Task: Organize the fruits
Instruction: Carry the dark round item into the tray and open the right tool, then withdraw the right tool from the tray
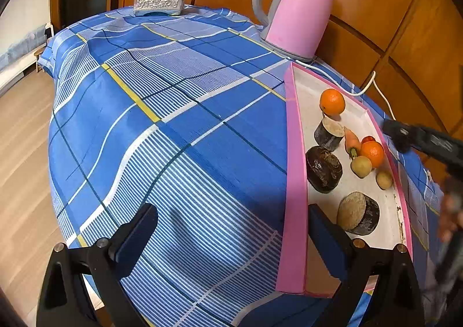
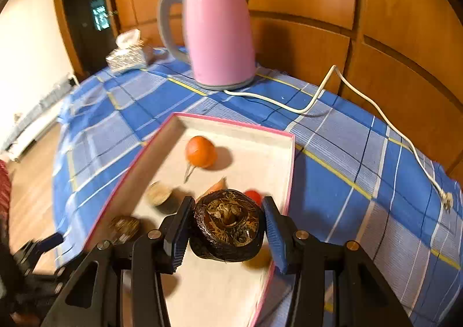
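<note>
We see the right hand-held gripper clamped on a dark round fruit, held above the pink tray on the bench; an orange lies inside. The left hand-held gripper hangs apart, empty, tilted down beside the tray

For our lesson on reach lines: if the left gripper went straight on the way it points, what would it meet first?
Probably the blue checked tablecloth: the left gripper points down at bare cloth, beside the pink-rimmed tray. Depth is unclear.
</note>
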